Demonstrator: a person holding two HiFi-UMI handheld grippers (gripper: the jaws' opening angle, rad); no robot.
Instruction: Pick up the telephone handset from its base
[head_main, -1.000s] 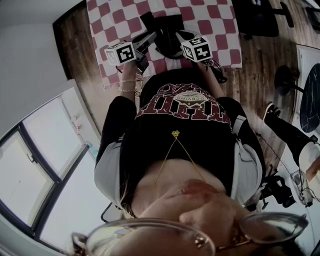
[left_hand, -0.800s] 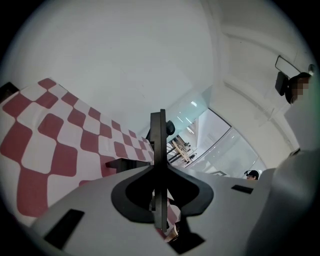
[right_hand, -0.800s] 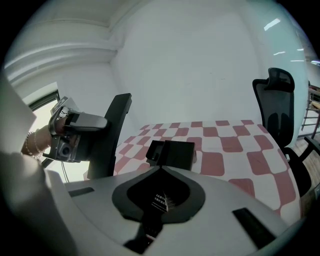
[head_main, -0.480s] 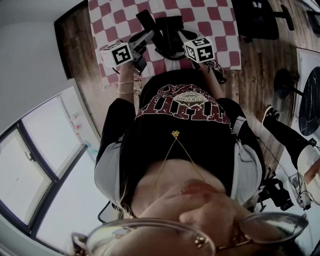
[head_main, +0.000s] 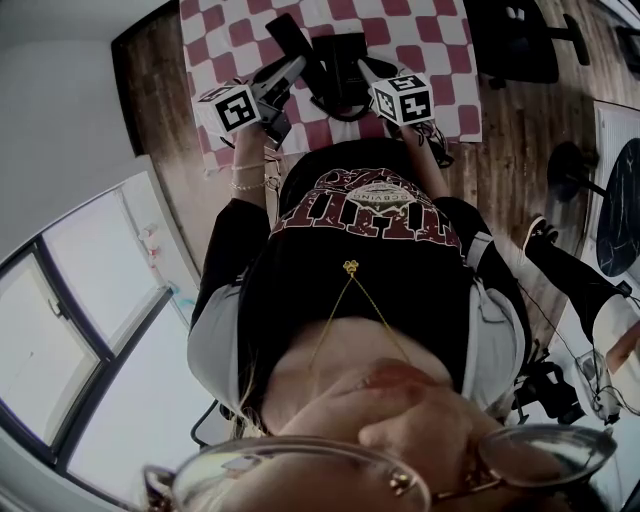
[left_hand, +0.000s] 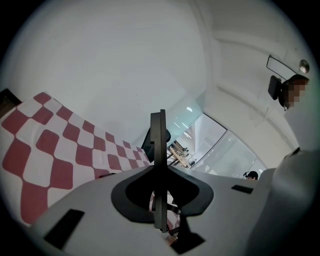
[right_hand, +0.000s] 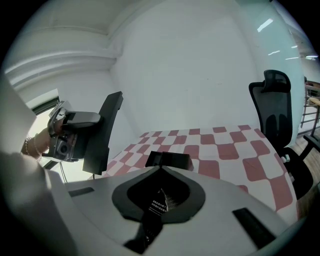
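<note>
Head cam: high above the person (head_main: 370, 250), facing steeply down, desk (head_main: 440, 60) far off at top. Gripper cams: low, close over the desk, near level, facing the wall (right_hand: 190, 65). All three share the checkered desk.

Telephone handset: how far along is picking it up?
Done: the handset is off the base, clamped in the left tongs. In hand: the right tongs hold the base down. Left: little, perhaps lifting it clear.
</note>
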